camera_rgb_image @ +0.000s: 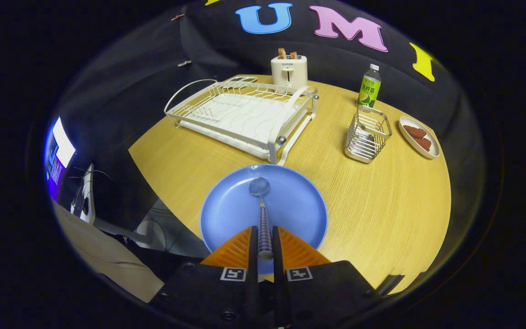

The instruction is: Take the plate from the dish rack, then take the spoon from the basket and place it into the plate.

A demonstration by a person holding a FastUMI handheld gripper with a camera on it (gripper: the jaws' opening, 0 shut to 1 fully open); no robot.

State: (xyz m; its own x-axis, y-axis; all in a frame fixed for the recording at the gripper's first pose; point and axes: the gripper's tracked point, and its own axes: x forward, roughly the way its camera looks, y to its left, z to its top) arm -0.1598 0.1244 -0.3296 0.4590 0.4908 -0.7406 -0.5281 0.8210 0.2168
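A blue plate lies on the wooden table just ahead of my fingers. My gripper is shut on the handle of a metal spoon. The spoon's bowl reaches out over the middle of the plate. Whether the bowl touches the plate I cannot tell. Beyond the plate stands the white dish rack, with nothing in it. To the right of the rack sits the wire basket.
A white toaster with toast stands behind the rack. A green-labelled bottle stands behind the basket. A small white dish holding reddish pieces lies right of the basket. The table's edge runs close on the left of the plate.
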